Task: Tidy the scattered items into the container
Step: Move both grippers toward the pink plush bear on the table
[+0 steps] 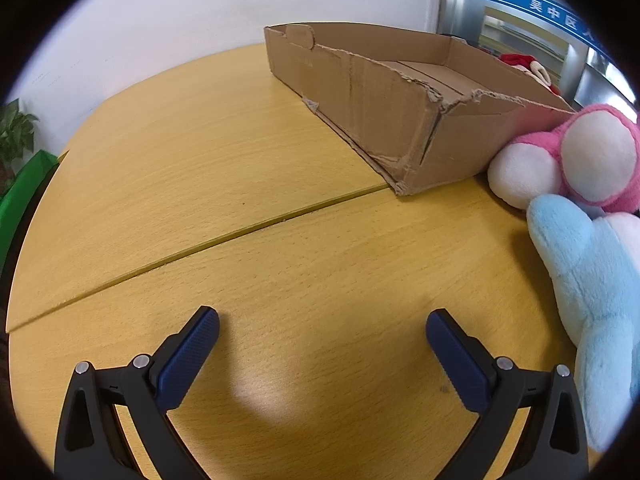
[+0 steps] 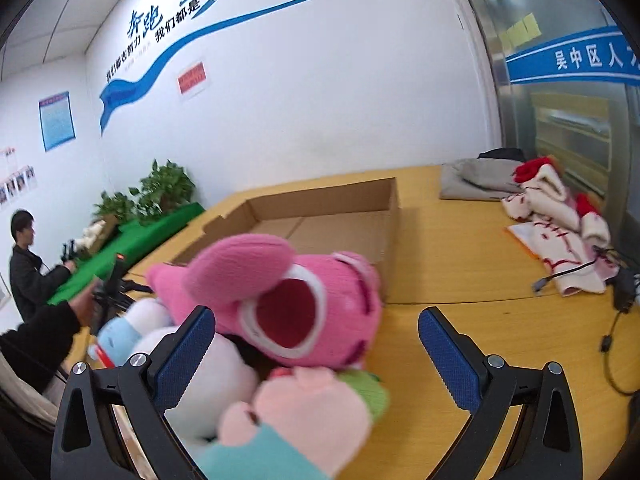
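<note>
While right gripper [image 2: 316, 330] jaws gape, pink plush [image 2: 280, 300] lies between them, near box [image 2: 320, 208].

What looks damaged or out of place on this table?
The cardboard box is damaged: its near corner is torn and crumpled, with ragged edges along the rim. The pink plush toy lies outside it with the other toys, leaning against its wall.

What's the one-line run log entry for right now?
left claw open, over table | right claw open by pink plush toy | cardboard box empty | none grasped
</note>
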The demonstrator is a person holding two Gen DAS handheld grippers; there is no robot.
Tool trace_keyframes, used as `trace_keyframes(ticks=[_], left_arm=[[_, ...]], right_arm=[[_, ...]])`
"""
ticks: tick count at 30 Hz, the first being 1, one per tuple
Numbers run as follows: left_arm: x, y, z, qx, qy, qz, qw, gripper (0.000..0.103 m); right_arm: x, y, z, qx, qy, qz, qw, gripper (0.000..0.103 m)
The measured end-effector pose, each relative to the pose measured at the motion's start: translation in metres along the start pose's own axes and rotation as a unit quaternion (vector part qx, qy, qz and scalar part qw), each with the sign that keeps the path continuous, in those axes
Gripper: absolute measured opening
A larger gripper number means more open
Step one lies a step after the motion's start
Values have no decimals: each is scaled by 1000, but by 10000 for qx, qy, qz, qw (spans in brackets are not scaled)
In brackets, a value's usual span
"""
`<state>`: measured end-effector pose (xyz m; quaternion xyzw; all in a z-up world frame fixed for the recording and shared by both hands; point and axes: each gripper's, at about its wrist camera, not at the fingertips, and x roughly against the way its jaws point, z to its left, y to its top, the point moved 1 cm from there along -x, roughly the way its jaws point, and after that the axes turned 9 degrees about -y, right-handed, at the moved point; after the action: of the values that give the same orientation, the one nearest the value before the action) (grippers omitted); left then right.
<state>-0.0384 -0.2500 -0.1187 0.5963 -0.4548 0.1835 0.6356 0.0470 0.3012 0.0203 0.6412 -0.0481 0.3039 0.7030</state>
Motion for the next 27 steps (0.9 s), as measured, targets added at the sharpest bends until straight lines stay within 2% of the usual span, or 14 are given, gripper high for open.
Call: trace_keyframes(ticks=[5, 8, 12, 15, 18, 21, 24, 27], left_arm=[[9, -7, 1, -22, 65, -4, 10000, 103], [35, -3, -11, 98, 289, -503, 9983, 102], [87, 14, -49, 114, 71, -1263, 9919, 102], [116, 31, -85, 181, -402, -1562, 9867, 102], [120, 50, -120, 7, -942, -1581, 9829, 102], [105, 66, -149, -207, -1370, -1552, 9781, 102], [70, 78, -159, -180, -1508, -1173, 9814, 102], [43, 81, -146, 86, -1579, -783, 9843, 102]], right_arm=[[-11, -7, 25, 148, -271, 176, 9994, 103], [-14, -8, 32, 352, -427, 227, 9982, 103], [-17, -6, 29, 420, -609, 214, 9970, 103], [-22, 0, 23, 373, -460, 240, 9980, 103], [-29, 5, 22, 567, -410, 230, 9973, 103], [-41, 9, 18, 712, -341, 317, 9964, 103], [-57, 10, 12, 918, -298, 477, 9942, 103], [-74, 6, 7, 1253, -189, 671, 9897, 103]])
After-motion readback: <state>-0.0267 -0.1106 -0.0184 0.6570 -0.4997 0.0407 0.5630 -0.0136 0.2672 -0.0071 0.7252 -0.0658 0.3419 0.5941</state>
